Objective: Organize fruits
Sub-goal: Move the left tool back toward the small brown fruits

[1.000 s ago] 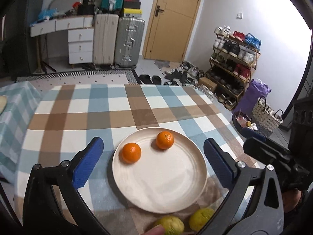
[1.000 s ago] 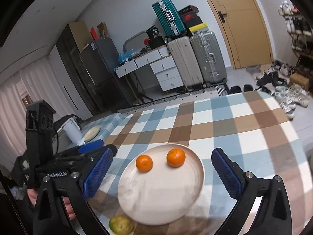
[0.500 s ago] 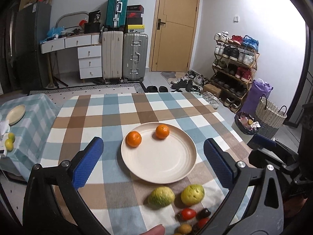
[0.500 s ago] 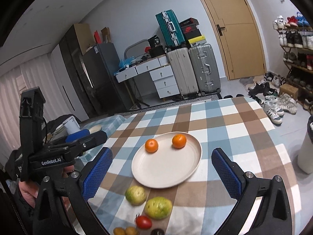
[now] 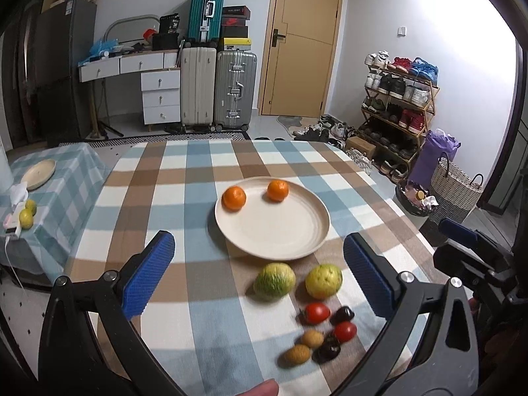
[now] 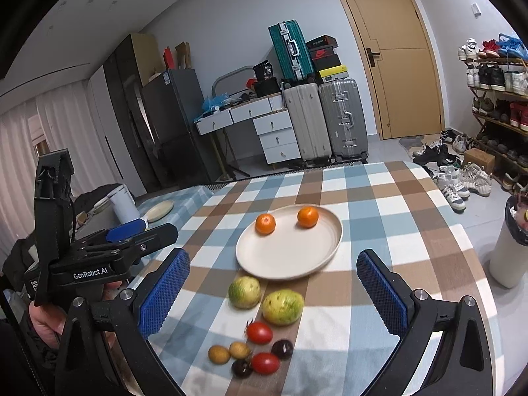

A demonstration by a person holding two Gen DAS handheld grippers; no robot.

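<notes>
Checked tablecloth (image 5: 184,198), fruits (image 6: 264,326) ahead between wide-open right gripper (image 6: 277,292) fingers

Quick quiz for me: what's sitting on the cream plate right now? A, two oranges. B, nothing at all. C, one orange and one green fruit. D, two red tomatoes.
A: the plate holds just two oranges near its far rim, while the green fruits and tomatoes lie on the tablecloth in front of it.

Small fruits (image 5: 325,333) motion-blurred, kinds unclear, fingertip (image 5: 260,389) cut by bottom edge, bin (image 6: 511,247) cropped at right
</notes>
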